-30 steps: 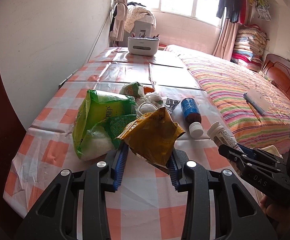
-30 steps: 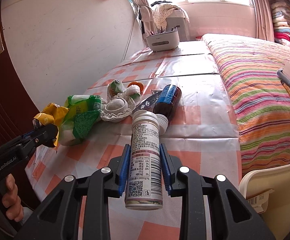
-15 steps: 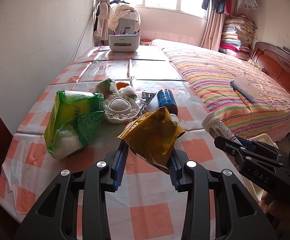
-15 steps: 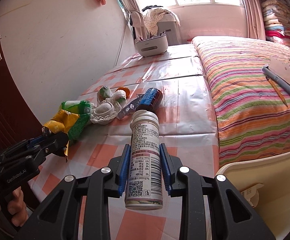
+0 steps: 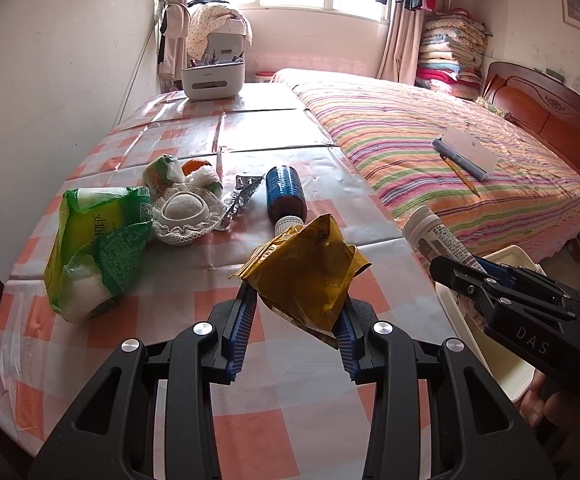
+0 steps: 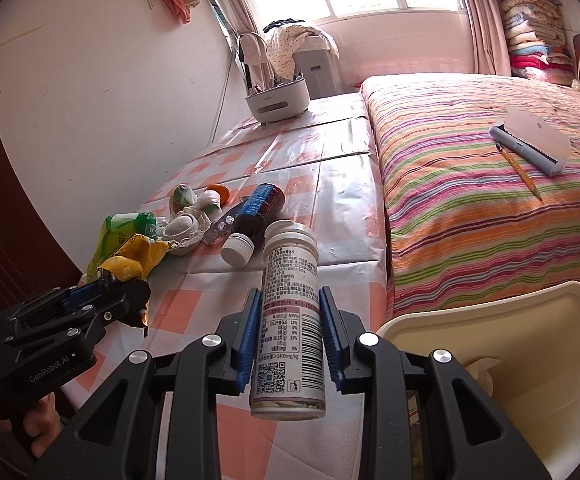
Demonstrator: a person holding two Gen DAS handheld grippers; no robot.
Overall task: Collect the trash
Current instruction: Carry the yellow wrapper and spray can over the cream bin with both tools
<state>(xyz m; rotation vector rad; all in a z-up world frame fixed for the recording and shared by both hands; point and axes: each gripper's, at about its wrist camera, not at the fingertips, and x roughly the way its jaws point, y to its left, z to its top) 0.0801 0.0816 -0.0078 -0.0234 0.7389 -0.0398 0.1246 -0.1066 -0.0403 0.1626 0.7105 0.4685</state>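
Observation:
My left gripper (image 5: 296, 312) is shut on a crumpled yellow wrapper (image 5: 306, 276) and holds it above the checked tablecloth (image 5: 169, 320); it also shows in the right wrist view (image 6: 137, 256). My right gripper (image 6: 290, 316) is shut on a white pill bottle (image 6: 290, 312), held beside the table's right edge; the bottle shows in the left wrist view (image 5: 436, 232). A cream bin (image 6: 530, 360) stands below, right of the table. On the table lie a green bag (image 5: 93, 248), a brown bottle (image 5: 283, 194), a white lacy cup (image 5: 183, 214) and a foil blister strip (image 5: 241, 200).
A white organiser box (image 5: 213, 80) stands at the table's far end. A bed with a striped cover (image 5: 450, 168) runs along the right, with a notebook (image 5: 470, 152) and a pencil on it. A wall borders the left.
Both grippers have drawn back and to the right, away from the trash pile, each still holding its item. The cream bin has come further into the right wrist view.

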